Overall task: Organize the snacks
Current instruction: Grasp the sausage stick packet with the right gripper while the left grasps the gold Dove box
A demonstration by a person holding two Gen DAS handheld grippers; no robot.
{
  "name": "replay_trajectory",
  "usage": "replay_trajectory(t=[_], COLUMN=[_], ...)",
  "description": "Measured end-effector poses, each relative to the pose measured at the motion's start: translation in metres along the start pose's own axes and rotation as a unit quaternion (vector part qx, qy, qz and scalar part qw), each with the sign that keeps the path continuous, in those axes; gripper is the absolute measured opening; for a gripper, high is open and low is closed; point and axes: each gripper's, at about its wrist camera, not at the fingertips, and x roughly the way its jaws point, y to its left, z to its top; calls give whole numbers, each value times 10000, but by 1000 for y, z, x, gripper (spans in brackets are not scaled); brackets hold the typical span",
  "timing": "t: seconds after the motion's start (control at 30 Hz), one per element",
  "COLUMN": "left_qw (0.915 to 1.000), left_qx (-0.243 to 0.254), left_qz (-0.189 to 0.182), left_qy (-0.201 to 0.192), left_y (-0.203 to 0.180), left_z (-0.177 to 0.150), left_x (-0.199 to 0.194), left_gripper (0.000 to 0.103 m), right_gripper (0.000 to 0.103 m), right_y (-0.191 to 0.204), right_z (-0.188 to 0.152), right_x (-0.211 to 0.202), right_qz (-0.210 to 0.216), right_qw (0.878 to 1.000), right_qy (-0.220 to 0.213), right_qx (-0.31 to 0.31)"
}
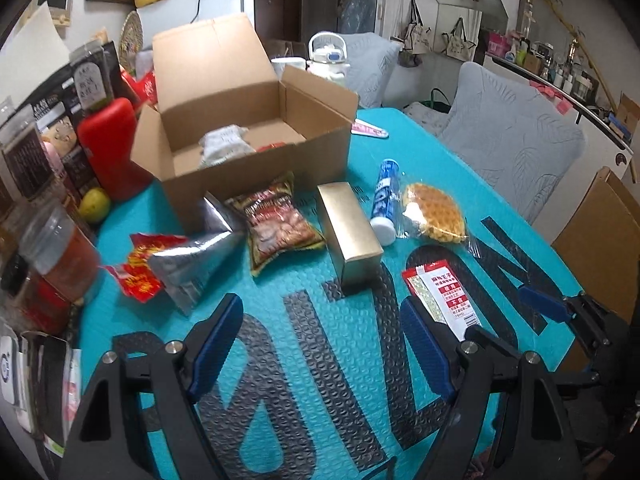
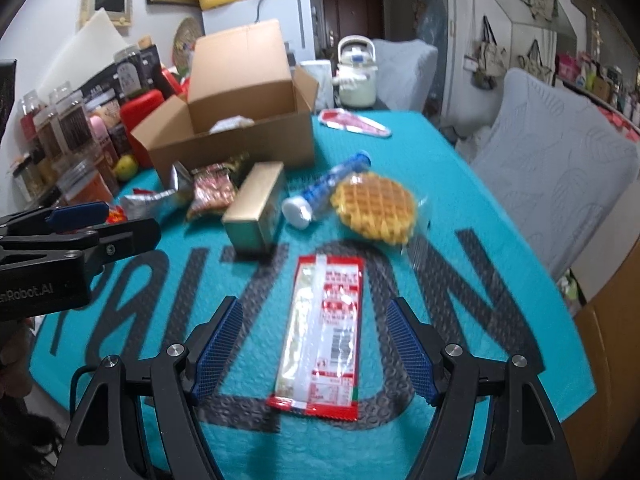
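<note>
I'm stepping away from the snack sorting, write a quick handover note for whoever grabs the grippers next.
Left gripper: open, empty, above bare mat.
Right gripper: open, empty, its fingers either side of the red and white sachet, not gripping it.
Cardboard box: open at the back of the teal mat, a white packet already inside.
Still out in front of the box: silver pouch, red snack bag, gold box, blue tube, wrapped waffle.
Left to do: move these into the box; the sachet looks the likely next pick.
</note>
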Motion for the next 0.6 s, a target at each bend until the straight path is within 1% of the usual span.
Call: replay_trajectory(t=[0.23, 0.43, 0.53, 0.57, 0.6], left_qw=[9993, 9984, 9982, 9982, 9981], left_qx=[-246, -338, -357, -370, -396], left_qz=[-139, -218, -267, -278, -295], left_qy=[254, 385, 400, 385, 358], left_y=[1, 1, -1, -2, -2], left_z=[-4, 1, 6, 8, 10], left_x=[26, 44, 52, 55, 58], left_gripper=[81, 81, 81, 81, 81], right_gripper=[75, 75, 75, 74, 69], right_y=[-9, -14, -16, -16, -15], right_z=[-8, -8, -7, -7, -6], right_x=[28, 45, 49, 49, 50], right_qz=[-1, -21, -8, 6, 14], right_qw=[9993, 9983, 9982, 9982, 9983], right_qy=[372, 562, 585, 583, 573], right_qx=[88, 126, 157, 126, 63])
